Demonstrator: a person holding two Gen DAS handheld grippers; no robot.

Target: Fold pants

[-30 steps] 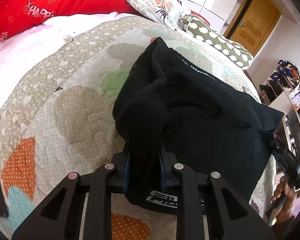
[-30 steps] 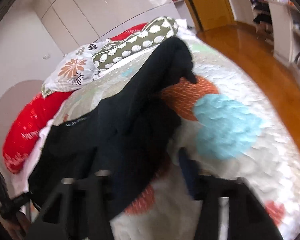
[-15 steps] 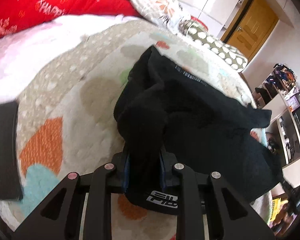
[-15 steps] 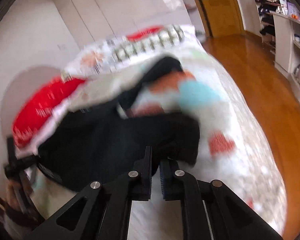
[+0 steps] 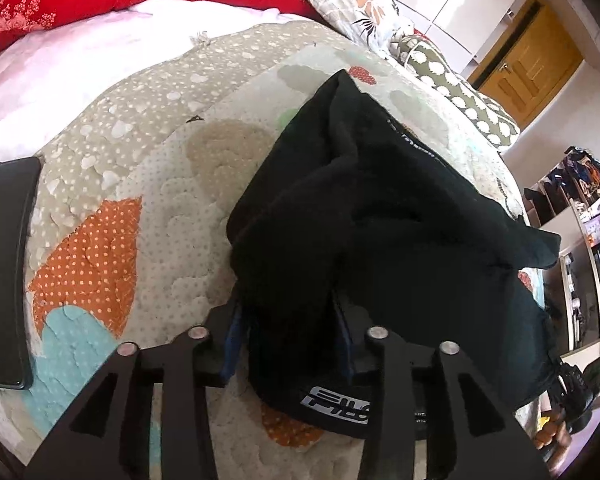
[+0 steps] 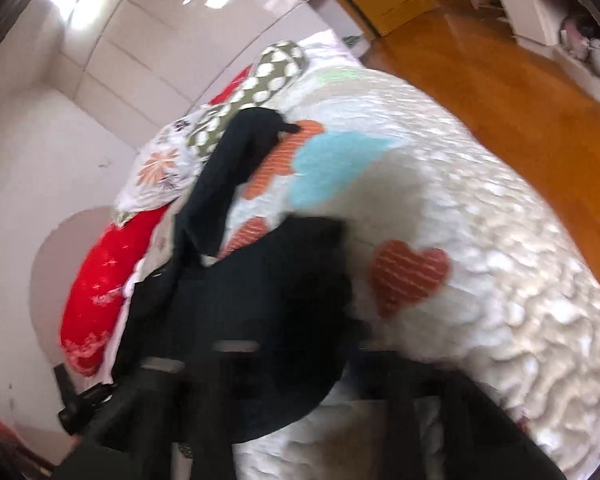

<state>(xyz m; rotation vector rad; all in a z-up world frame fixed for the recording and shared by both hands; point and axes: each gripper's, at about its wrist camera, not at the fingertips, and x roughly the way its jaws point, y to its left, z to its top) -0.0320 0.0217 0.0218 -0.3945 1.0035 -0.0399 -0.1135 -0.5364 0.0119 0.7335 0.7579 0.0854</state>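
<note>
Left claw (image 5: 292, 332): matte black frame with 4 angular struts and open triangular cut-outs. Each of the 4 struts carries 1 round silver screw head at its upper end. Fingers (image 5: 231, 334) have blue inner pads. Right claw (image 6: 288, 364): black frame of like build, heavily blurred; screws and pad colour cannot be made out.

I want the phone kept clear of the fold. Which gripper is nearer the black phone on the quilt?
Left. The left gripper, clamping the black pants, is beside the phone. The right gripper sits beyond the pants' far side.
</note>
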